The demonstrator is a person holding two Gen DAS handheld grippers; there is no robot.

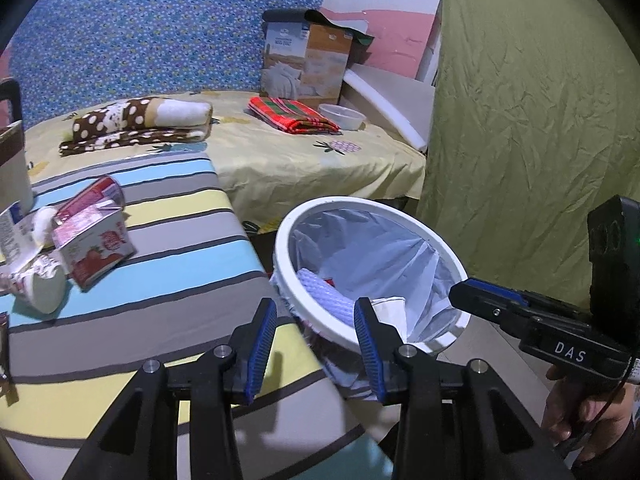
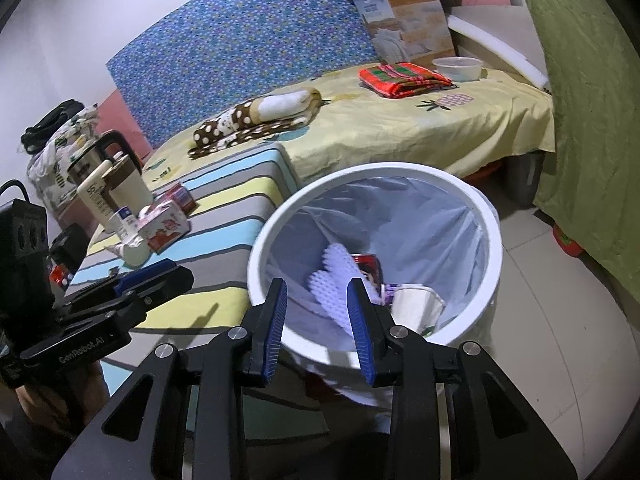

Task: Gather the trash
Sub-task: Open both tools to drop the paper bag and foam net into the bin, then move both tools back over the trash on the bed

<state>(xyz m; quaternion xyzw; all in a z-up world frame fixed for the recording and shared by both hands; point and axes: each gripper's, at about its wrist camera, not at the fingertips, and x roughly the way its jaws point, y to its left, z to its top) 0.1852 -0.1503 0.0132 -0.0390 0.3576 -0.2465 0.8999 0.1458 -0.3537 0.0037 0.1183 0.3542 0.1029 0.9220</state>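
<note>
Lining white bin, pale bag; purple glove, paper cup inside

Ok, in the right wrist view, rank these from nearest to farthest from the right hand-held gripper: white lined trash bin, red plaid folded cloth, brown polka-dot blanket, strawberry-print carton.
Measured from the right hand-held gripper:
1. White lined trash bin, directly ahead, just below the tips.
2. Strawberry-print carton, left, on the striped surface.
3. Brown polka-dot blanket, farther back on the yellow bedsheet.
4. Red plaid folded cloth, far right, near the bed's back.
</note>
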